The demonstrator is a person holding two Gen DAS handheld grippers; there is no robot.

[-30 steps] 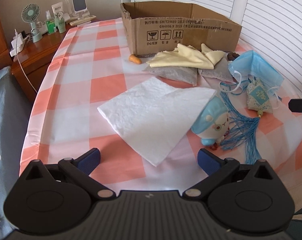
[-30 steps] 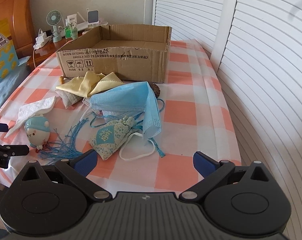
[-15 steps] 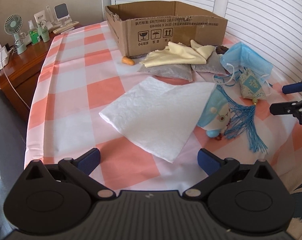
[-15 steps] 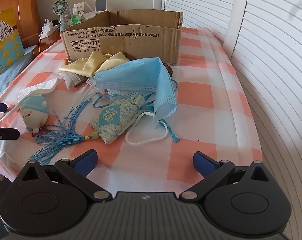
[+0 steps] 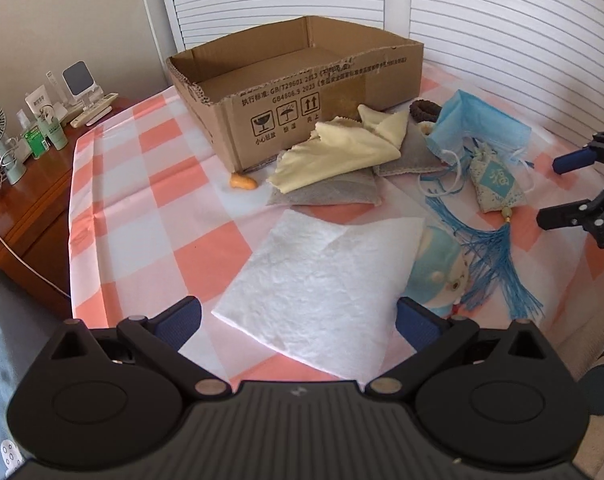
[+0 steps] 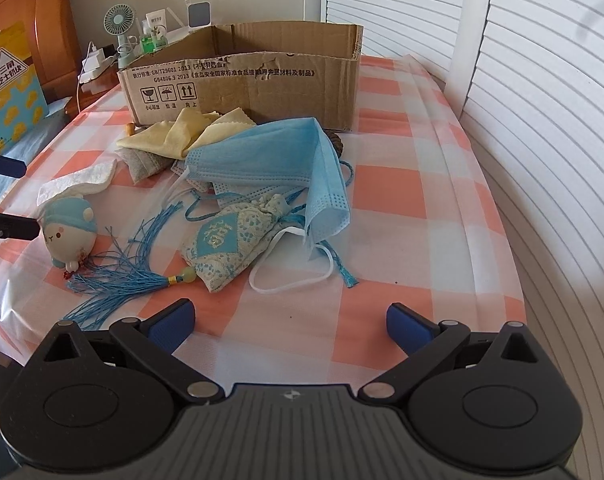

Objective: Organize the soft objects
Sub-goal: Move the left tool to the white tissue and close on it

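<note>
Left wrist view: both the left gripper and right gripper gape empty above a crinkled white tissue.

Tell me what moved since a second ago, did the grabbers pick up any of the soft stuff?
Both grippers moved in closer to the pile. The left gripper now hangs over the white tissue; the right gripper faces the sachet and blue mask. Both stay open and empty. Nothing was picked up; the soft things and cardboard box lie as before.
</note>
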